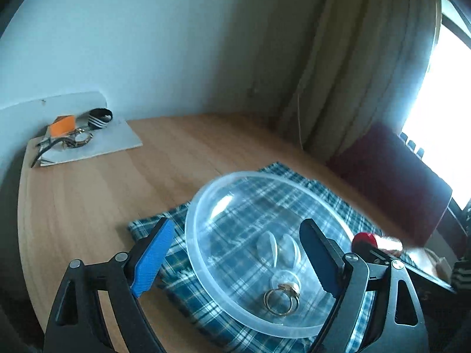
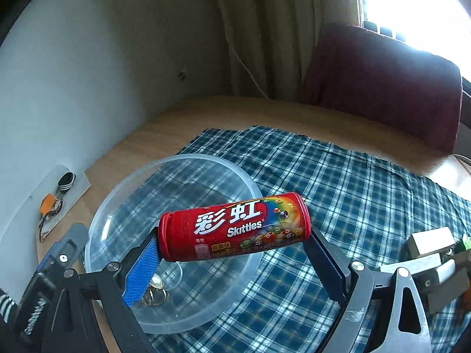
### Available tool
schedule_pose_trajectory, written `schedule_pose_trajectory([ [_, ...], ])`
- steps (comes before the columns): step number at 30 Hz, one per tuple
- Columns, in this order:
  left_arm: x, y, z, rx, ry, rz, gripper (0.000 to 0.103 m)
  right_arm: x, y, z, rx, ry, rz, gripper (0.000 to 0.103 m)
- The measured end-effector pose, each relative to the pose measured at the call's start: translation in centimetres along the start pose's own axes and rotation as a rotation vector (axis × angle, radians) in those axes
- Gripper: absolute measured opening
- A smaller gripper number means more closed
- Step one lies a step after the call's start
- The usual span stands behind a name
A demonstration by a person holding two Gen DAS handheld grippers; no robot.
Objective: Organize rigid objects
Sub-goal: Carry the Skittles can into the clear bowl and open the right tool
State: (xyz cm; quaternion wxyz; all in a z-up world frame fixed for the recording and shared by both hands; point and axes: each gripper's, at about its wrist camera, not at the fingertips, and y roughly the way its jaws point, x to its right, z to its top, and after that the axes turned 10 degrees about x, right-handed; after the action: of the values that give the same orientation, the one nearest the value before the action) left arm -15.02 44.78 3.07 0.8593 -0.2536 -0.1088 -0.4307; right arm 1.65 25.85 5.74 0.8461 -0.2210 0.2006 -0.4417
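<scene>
Currently we hold the right gripper (image 2: 232, 253) clamped on a red Skittles can (image 2: 234, 226), which lies crosswise between the two fingers, cap end at the blue pad (image 2: 140, 270). The can hangs above the near rim of a clear bowl (image 2: 123, 188), partly over the plaid cloth (image 2: 338, 176) that covers this part of the table (image 2: 182, 117).

Our left gripper (image 1: 235, 261) is spread wide and empty, one finger outside the bowl (image 1: 206, 267) and one over its interior. Inside the bowl we see a gold ring (image 1: 281, 298) and two clear round discs (image 1: 278, 248) just beside it.

At the far corner of the table (image 1: 88, 200), a white board (image 1: 117, 138) carries a watch (image 1: 81, 138), an orange item (image 1: 61, 125) and a black striped item (image 1: 100, 117). Pale blocks (image 2: 431, 242) lie to the right on the cloth.
</scene>
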Motion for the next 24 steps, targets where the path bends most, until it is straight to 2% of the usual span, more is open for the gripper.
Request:
schedule_pose_trajectory([
  [3,-0.1,-0.4,0.1,0.021,-0.007,0.001,0.090,-0.2,0.4,-0.2,-0.008,-0.002,0.014,0.096],
  [13,-0.2,-0.2,0.2,0.018,-0.009,0.000,0.096,0.1,1.2,-0.7,-0.020,0.002,0.067,0.098],
  [24,0.2,0.1,-0.2,-0.006,0.008,-0.004,0.096,0.8,-0.1,-1.3,-0.015,0.023,0.039,0.098],
])
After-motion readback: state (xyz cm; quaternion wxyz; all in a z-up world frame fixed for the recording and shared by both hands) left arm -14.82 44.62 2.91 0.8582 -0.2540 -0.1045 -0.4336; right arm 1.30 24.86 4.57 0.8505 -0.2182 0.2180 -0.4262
